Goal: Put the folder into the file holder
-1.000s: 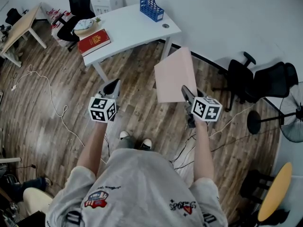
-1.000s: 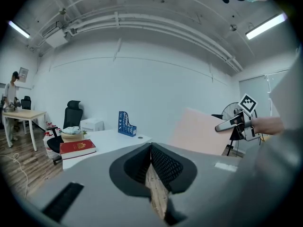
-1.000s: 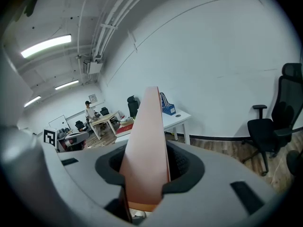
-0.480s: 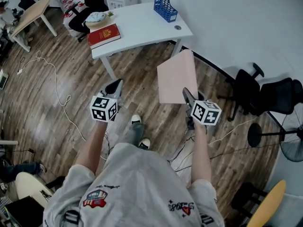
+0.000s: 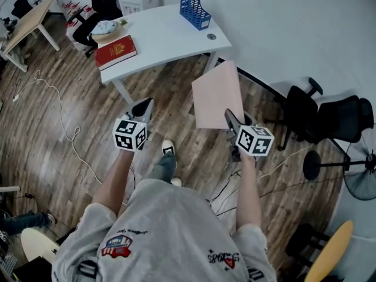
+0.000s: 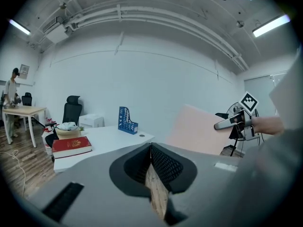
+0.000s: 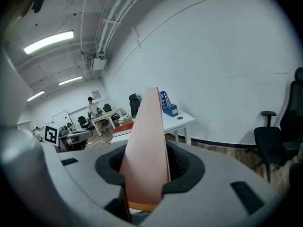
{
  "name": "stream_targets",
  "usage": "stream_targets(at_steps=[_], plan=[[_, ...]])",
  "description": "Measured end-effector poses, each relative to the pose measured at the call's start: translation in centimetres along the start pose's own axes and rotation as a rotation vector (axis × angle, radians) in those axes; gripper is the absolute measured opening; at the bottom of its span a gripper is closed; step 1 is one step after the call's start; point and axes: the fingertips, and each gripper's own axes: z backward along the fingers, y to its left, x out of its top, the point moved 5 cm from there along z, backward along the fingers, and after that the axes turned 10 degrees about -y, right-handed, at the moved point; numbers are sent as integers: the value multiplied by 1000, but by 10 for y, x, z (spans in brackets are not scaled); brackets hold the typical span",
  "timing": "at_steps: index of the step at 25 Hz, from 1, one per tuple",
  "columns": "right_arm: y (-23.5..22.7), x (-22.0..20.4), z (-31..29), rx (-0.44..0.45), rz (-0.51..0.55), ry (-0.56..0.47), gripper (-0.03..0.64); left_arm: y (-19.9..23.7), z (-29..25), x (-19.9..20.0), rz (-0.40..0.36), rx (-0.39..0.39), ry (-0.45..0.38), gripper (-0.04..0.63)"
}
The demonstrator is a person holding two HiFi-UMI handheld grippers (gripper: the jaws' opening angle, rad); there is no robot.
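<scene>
A red book point(image 5: 117, 51) lies on the white desk point(image 5: 167, 35), beside perhaps a bowl point(image 5: 106, 29).

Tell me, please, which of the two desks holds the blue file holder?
The white desk, also bearing a red book; the file holder stands at its far end. The wooden desk at far left shows none.

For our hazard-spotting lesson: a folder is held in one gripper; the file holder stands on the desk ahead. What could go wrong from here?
The right gripper clamps the folder only at its lower edge, so it may swing or slip. Cables on the floor could trip the person.
</scene>
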Motion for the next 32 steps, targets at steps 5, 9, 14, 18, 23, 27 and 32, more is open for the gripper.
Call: stream_targets(at_steps=[5, 9, 14, 18, 23, 27, 32], plan=[[-21, 16, -49, -14, 11, 31, 167, 20, -60, 1, 16, -27, 14, 6], [-25, 34, -96, 14, 16, 43, 167, 48, -104, 9, 24, -35, 14, 6], [-16, 63, -160, 35, 49, 69, 167, 94, -140, 20, 45, -9, -2, 6], [0, 93, -211, 74, 83, 74, 167, 137, -157, 30, 64, 29, -21, 6], [31, 117, -265, 140, 122, 66, 167, 186, -161, 34, 90, 93, -36, 6], [52, 128, -302, 192, 161, 57, 167, 218, -154, 34, 98, 151, -47, 6], [74, 143, -336, 235, 190, 43, 166, 250, -142, 40, 121, 225, -60, 6]])
